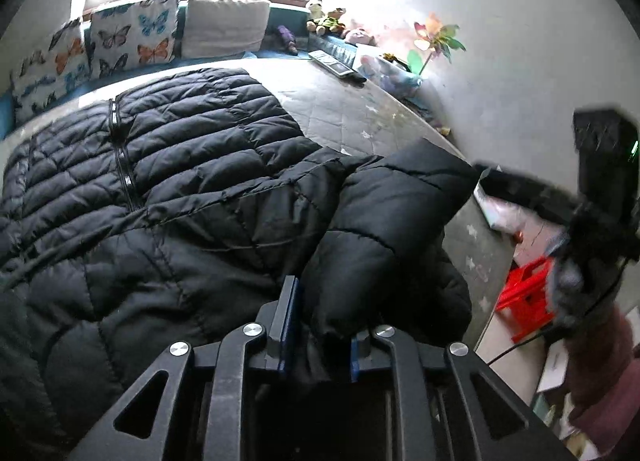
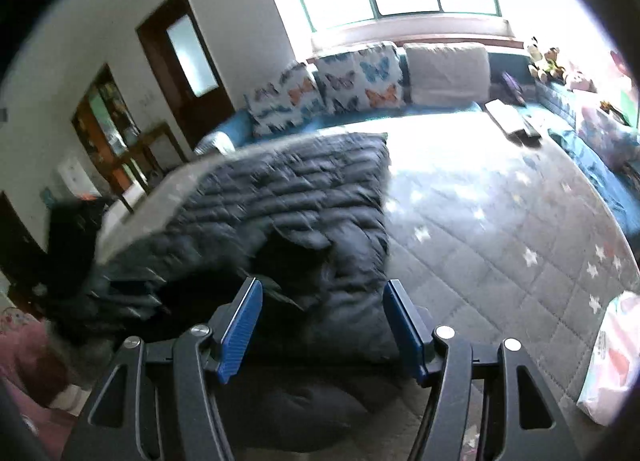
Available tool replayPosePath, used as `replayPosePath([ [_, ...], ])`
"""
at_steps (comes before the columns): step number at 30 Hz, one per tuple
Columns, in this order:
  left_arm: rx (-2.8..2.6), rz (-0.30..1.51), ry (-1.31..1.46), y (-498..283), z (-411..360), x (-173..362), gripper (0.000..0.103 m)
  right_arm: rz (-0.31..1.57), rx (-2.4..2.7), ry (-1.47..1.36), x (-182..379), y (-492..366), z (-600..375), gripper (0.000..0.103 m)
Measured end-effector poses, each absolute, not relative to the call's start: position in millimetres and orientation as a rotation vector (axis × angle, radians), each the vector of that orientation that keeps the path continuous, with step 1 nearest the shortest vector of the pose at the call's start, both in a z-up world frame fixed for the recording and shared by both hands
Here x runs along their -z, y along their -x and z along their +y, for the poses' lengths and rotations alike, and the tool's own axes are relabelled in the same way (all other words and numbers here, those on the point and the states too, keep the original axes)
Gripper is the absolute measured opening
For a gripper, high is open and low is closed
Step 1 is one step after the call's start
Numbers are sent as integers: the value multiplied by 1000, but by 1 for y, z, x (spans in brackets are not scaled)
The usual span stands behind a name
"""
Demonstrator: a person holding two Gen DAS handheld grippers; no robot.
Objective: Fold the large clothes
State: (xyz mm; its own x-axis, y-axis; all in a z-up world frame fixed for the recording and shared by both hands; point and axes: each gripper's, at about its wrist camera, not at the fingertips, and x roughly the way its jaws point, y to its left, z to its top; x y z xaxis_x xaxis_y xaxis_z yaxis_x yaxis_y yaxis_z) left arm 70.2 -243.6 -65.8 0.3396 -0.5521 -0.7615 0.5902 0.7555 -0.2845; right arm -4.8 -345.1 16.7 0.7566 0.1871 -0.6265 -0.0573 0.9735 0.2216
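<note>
Jacket (image 1: 168,181) lies on the bed (image 2: 500,229); left gripper (image 1: 320,325) fingers clamp its sleeve (image 1: 380,229), right gripper (image 2: 324,325) fingers stand apart.

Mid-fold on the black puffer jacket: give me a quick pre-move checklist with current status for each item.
1. Left hand-held gripper has the sleeve between its fingers: ok; whether the pads press on it: cannot tell.
2. Right hand-held gripper is free: ok, jaws open, hovering over the jacket, nothing pinched.
3. Jacket body lies flat on the quilted mat: ok, zipper side up.
4. Sleeve folded over the body: not ok, only its cuff end is lifted.
5. Mat beside the jacket is free for folding: ok; remote controls lie far off.
</note>
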Motion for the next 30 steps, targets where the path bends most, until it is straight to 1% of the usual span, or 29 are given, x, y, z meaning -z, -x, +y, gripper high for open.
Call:
replayPosePath([
  [1, 745, 956, -65, -71, -237, 59, 25, 683, -162, -198, -24, 6, -341, 69],
  [3, 759, 913, -99, -57, -234, 44, 34, 673, -206, -206, -28, 4, -335, 69],
  [4, 769, 902, -102, -45, -226, 29, 46, 677, -247, -214, -29, 1, -329, 69],
  [5, 791, 891, -99, -41, -227, 27, 60, 686, -272, -220, -27, -2, -326, 69],
  [6, 808, 881, -98, -38, -227, 26, 64, 702, -289, -222, -25, -6, -321, 69],
  [10, 812, 862, -129, -24, -221, 13, 65, 797, -256, -132, -1, -28, -302, 69],
  [14, 801, 869, -78, -24, -187, -4, 65, 848, -241, -119, 15, -34, -301, 68],
  [19, 631, 835, 53, -45, -100, -36, 65, 830, -280, -197, 11, -35, -308, 53],
  [21, 509, 814, 81, -57, -60, -42, 65, 832, -285, -196, 11, -40, -306, 35],
  [22, 436, 817, 95, -65, -37, -41, 65, 834, -277, -187, 11, -42, -304, 31],
  [23, 398, 825, 110, -70, -22, -39, 65, 831, -272, -176, 11, -43, -302, 21],
  [24, 359, 838, 125, -76, -7, -36, 65, 821, -262, -148, 8, -43, -299, 17],
  [27, 304, 905, 167, -89, 28, -12, 65, 777, -233, -76, -7, -40, -292, 14],
  [30, 323, 997, 186, -92, 37, 21, 63, 770, -193, -31, -12, -37, -291, 14],
])
